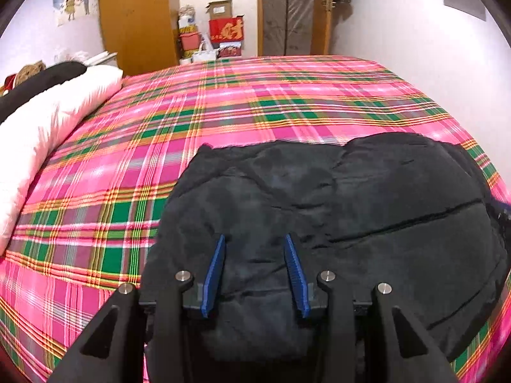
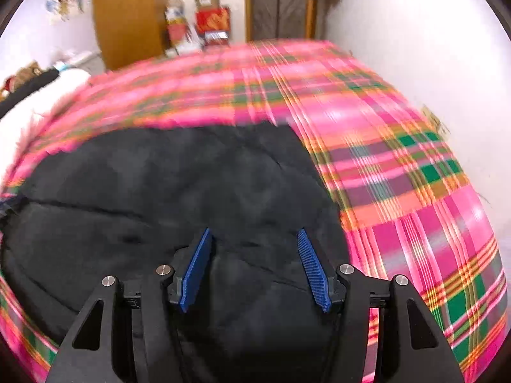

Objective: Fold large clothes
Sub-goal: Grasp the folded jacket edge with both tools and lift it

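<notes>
The left gripper (image 1: pixel 255 239) points downward at a slant, its blue fingers (image 1: pixel 213 274) apart with nothing pressed between them. The right gripper (image 2: pixel 254 234) slants down too, its fingers (image 2: pixel 314 271) spread wider

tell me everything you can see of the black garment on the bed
The black garment is a large, soft, padded-looking piece with stitched seam lines and shallow wrinkles. It lies spread flat on the pink plaid bedspread, its far edge uneven. The left gripper and right gripper hang over it, jaws open.
</notes>
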The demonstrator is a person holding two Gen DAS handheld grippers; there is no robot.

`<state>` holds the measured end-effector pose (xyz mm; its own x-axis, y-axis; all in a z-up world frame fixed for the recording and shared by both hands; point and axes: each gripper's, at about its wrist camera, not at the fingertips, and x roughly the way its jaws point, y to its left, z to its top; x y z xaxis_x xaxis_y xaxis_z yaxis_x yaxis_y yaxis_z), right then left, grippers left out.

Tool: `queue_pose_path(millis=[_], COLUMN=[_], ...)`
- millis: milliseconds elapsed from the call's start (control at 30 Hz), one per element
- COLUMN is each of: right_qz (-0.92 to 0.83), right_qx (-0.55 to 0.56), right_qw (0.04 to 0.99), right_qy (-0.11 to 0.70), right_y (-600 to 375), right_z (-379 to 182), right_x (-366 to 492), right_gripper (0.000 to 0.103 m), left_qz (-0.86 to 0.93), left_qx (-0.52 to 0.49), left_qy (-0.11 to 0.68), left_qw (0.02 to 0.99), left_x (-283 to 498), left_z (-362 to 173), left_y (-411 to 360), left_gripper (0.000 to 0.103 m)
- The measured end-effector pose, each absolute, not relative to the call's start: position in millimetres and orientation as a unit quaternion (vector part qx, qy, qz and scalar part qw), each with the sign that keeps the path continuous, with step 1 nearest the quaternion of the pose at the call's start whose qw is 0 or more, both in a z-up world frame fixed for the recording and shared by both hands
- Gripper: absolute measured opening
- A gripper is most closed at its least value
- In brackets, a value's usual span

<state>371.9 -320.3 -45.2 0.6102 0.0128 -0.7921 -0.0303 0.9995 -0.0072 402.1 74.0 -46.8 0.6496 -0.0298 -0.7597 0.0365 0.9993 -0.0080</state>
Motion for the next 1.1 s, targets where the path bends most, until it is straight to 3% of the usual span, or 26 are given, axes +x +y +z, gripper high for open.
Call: queue_pose_path(millis=[400,700,1100], right_qz=[-0.004,0.036,0.080], right_qx=[0.015,0.155,0.213], right_qw=[0.903,0.875,0.850], right_qy=[0.429,0.457,0.476], right_y=[-340.9,-394.2,-407.6], right_z=[-39.5,-73.1,-93.5], right_x=[365.2,371.2,379.5], right_gripper=[0.058,0.076,0.077], left_qz=[-0.016,-0.054,-0.094], left_qx=[-0.044,-0.132,-0.230], left_qy=[0.422,0.429,0.435], left_qw=[0.905,0.892,0.866], left_x=[403.5,414.0,410.8], left_z=[-53.9,-71.3,-88.9], left_y=[113.7,141.8,177.0], left_gripper=[0.042,0.042,0.039])
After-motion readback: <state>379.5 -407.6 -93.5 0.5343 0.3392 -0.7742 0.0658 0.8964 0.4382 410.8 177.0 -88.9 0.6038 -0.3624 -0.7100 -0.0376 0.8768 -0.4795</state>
